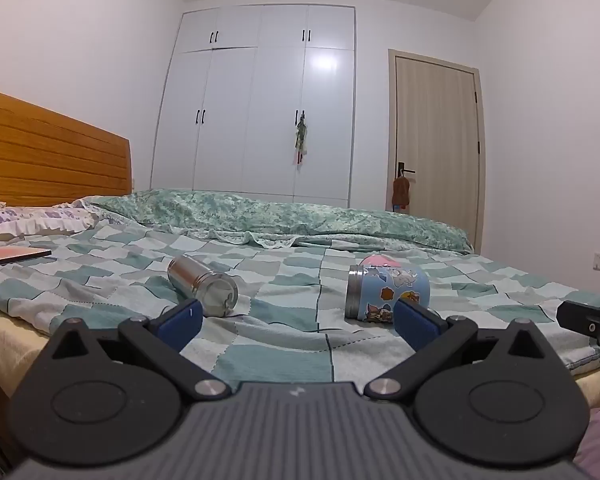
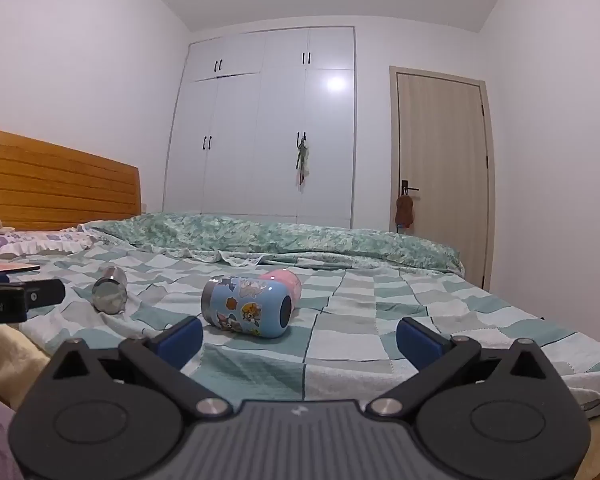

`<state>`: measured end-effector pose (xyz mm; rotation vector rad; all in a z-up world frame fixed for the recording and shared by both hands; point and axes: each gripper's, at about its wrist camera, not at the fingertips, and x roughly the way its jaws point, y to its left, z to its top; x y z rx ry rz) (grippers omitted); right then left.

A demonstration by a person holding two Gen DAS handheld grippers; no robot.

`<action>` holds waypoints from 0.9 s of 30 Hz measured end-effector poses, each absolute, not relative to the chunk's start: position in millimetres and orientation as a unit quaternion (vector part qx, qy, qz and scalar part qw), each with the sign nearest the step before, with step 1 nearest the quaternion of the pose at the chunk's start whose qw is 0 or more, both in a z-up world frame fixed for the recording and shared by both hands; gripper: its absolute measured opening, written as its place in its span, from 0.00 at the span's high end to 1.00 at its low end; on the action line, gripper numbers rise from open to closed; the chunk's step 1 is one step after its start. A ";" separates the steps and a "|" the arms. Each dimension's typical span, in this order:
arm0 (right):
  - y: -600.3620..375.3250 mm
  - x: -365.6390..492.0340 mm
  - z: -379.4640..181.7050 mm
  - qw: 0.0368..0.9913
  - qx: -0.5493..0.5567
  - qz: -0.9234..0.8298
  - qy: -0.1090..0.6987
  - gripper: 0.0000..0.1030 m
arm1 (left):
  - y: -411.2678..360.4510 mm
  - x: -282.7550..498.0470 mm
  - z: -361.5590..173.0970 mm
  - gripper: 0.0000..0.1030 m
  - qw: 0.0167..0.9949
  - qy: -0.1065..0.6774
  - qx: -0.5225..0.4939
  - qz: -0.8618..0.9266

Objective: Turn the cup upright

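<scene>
Three cups lie on their sides on the checked bedspread (image 1: 284, 344). A steel cup (image 1: 202, 288) lies to the left; it also shows in the right wrist view (image 2: 109, 292). A blue cartoon-sticker cup (image 1: 388, 292) lies right of it and shows in the right wrist view (image 2: 246, 306). A pink cup (image 2: 282, 282) lies just behind the blue one, mostly hidden. My left gripper (image 1: 296, 320) is open and empty, short of the cups. My right gripper (image 2: 300, 338) is open and empty, in front of the blue cup.
A wooden headboard (image 1: 48, 152), pillows (image 1: 36, 220) and a flat pink-topped item (image 1: 12, 256) are at the left. A folded green quilt (image 1: 284, 212) lies along the far side. A white wardrobe (image 1: 256, 100) and a door (image 1: 436, 144) stand behind.
</scene>
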<state>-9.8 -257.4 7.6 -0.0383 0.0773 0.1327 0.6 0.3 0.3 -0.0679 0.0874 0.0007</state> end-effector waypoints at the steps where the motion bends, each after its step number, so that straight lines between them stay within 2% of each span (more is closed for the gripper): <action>1: -257.7 -10.4 7.1 0.997 -0.015 0.067 0.030 0.00 | 0.2 0.4 0.3 0.00 0.999 0.041 -0.033 0.001; 27: -255.3 -11.6 7.7 0.997 -0.024 0.065 0.026 0.00 | 0.4 1.0 -0.1 0.00 0.999 0.039 -0.031 -0.001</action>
